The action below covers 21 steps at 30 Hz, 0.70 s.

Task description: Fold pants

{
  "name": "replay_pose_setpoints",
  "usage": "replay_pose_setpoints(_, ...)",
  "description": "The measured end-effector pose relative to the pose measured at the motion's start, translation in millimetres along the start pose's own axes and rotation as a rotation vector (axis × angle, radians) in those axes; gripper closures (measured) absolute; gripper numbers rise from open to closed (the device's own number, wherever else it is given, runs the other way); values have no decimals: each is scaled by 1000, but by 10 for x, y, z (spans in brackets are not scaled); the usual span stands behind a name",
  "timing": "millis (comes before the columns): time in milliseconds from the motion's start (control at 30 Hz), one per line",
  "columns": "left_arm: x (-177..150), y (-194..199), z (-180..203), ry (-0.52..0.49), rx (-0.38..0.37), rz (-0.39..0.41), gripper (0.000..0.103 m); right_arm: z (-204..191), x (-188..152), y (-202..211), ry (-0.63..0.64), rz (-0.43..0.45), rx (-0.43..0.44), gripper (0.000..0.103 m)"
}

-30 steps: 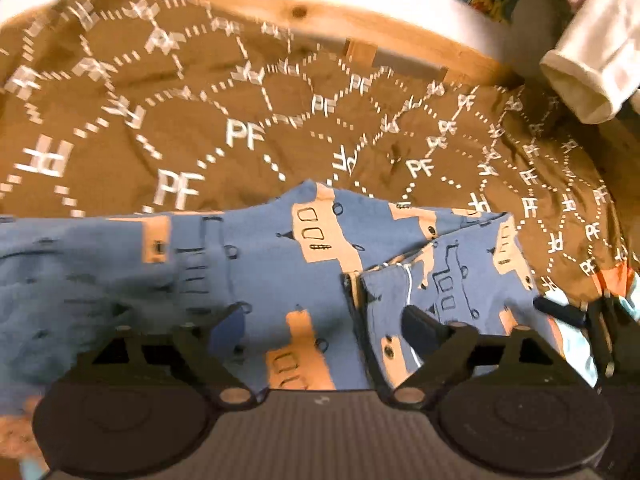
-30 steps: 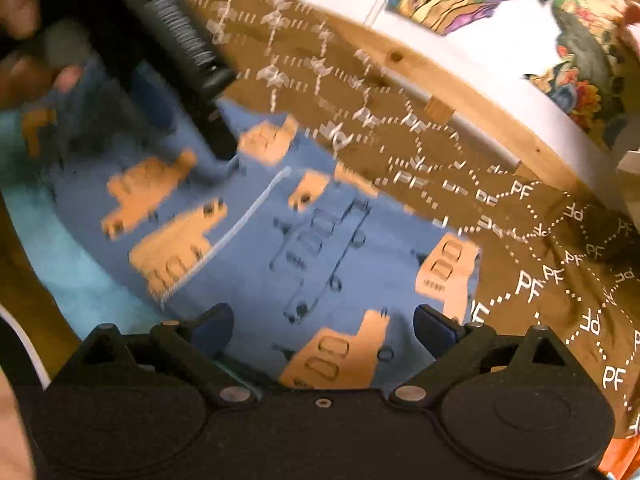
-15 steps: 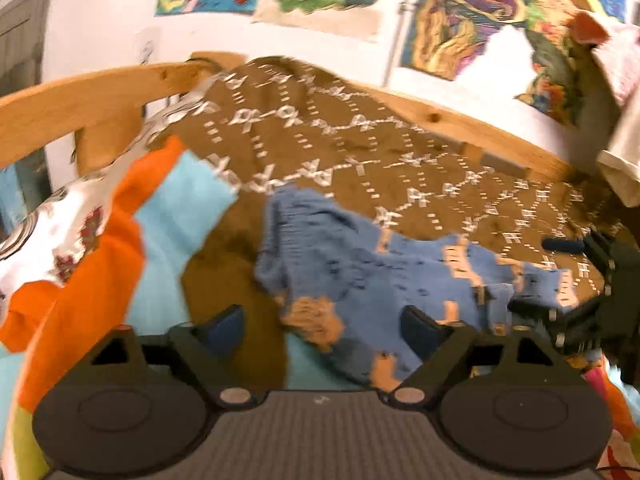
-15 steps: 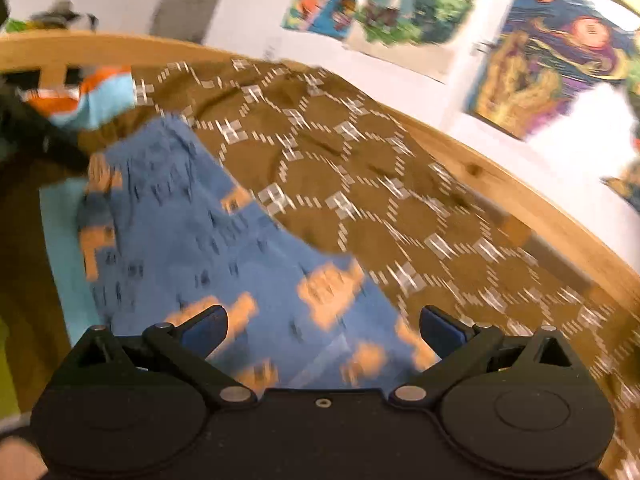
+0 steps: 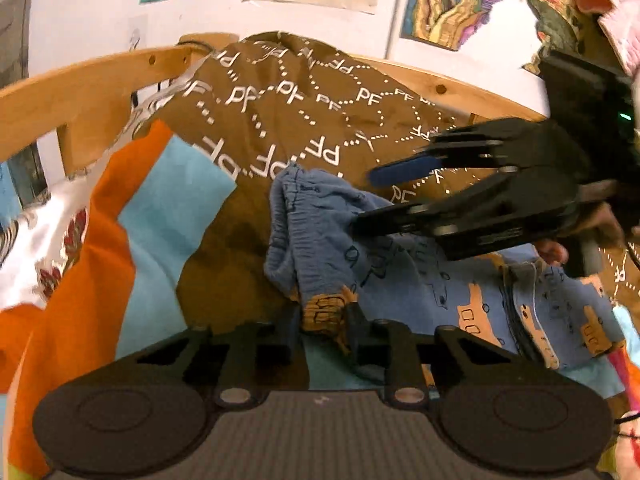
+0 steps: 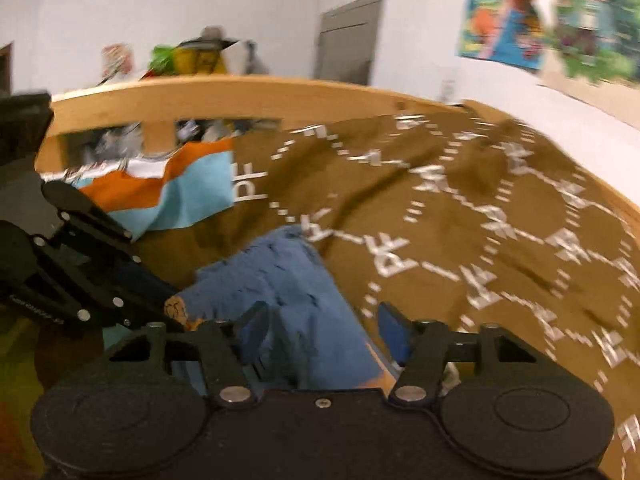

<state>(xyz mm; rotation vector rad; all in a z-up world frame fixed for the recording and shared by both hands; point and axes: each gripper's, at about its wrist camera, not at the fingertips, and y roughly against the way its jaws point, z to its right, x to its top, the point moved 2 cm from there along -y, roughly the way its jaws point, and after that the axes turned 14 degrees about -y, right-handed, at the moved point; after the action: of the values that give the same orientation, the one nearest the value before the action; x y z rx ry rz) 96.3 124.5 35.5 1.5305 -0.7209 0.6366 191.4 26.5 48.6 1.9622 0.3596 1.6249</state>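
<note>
Blue pants (image 5: 400, 264) lie bunched on the brown blanket (image 5: 304, 120); the left gripper (image 5: 320, 322) has its jaws clamped on the waistband corner, likely to lift it; the right gripper (image 6: 318, 330), jaws apart, straddles the other edge, not yet gripping.

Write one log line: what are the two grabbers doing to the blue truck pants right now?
left gripper: shut on pants | right gripper: open around pants edge | pants: bunched on brown blanket | fold: not yet done

The pants (image 5: 360, 240) lie on the blanket (image 5: 304, 120). A striped sheet (image 5: 120, 240) lies left of the pants; the bed rail (image 5: 80, 92) runs behind them.
</note>
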Motion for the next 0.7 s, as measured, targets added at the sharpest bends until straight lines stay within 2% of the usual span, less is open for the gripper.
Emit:
replay_pose_setpoints(100,41,72,57,-71,23,36,78,-80,35,-188,40,-28,-8,85)
replay_pose_setpoints(200,119,171,111,-132,24,92,78,-89,41,-158,19,5,-19,97)
replay_pose_setpoints(333,215,198,168,-204,49,146,78,-86,94,100,-6,98,-60,99)
replay_pose_setpoints(400,223,92,132,-195,70,119,78,-63,107,153,-9,119,-89,99)
replay_pose_setpoints(500,156,-83,16,-136,95,65,76,-5,109,-16,-15,84,-135,99)
replay_pose_setpoints(567,123,-144,-55,-112,104,51,66,-33,86,-170,-4,58,-161,97)
replay_pose_setpoints(600,114,-159,-84,-99,109,42,54,-40,68,-225,4,50,-178,95)
replay_pose_setpoints(700,99,-136,-165,-42,89,45,48,-43,40,-272,3,58,-204,88)
